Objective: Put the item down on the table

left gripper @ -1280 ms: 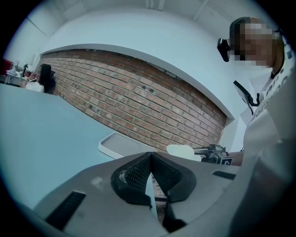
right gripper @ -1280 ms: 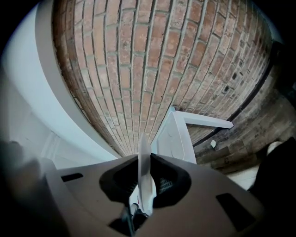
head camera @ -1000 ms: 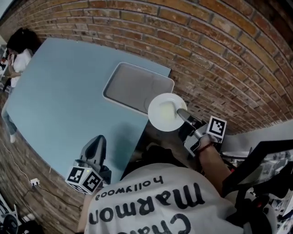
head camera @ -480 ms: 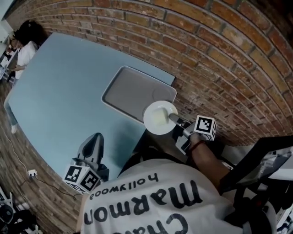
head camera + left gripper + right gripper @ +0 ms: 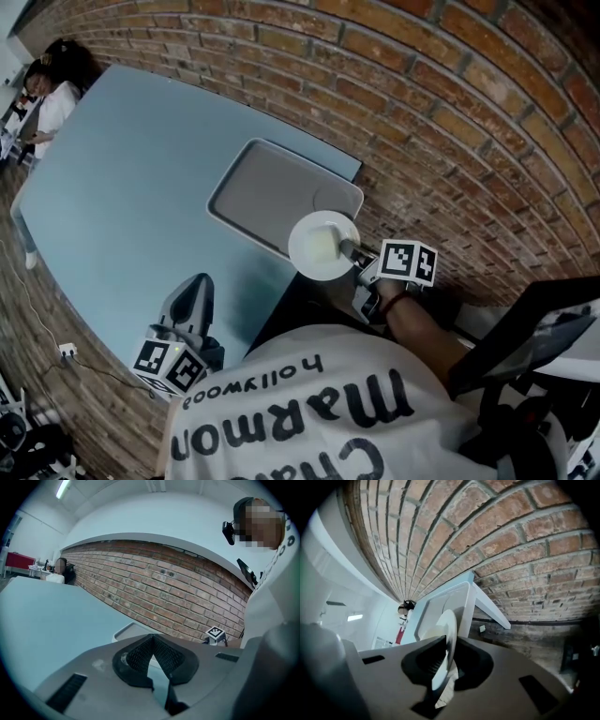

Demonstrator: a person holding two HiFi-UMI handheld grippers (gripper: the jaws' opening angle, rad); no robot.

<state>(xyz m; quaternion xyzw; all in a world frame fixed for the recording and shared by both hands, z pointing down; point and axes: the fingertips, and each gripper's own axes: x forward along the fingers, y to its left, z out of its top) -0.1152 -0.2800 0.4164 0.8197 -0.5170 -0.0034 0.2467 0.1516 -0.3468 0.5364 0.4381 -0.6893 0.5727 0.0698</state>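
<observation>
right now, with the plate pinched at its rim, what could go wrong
1. The right gripper clamps the plate only at its rim, so it may pivot or slip.
2. It hangs over the tray corner and the table edge; lowered here, it might land tilted or tip off.

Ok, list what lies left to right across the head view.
Person at the table's far end → left gripper → white plate → right gripper clamped on its rim. The grey tray is left out: it overlaps the plate.

Glossy white plate [image 5: 322, 246], matt grey tray [image 5: 272, 192], rough brick wall [image 5: 450, 122]
</observation>
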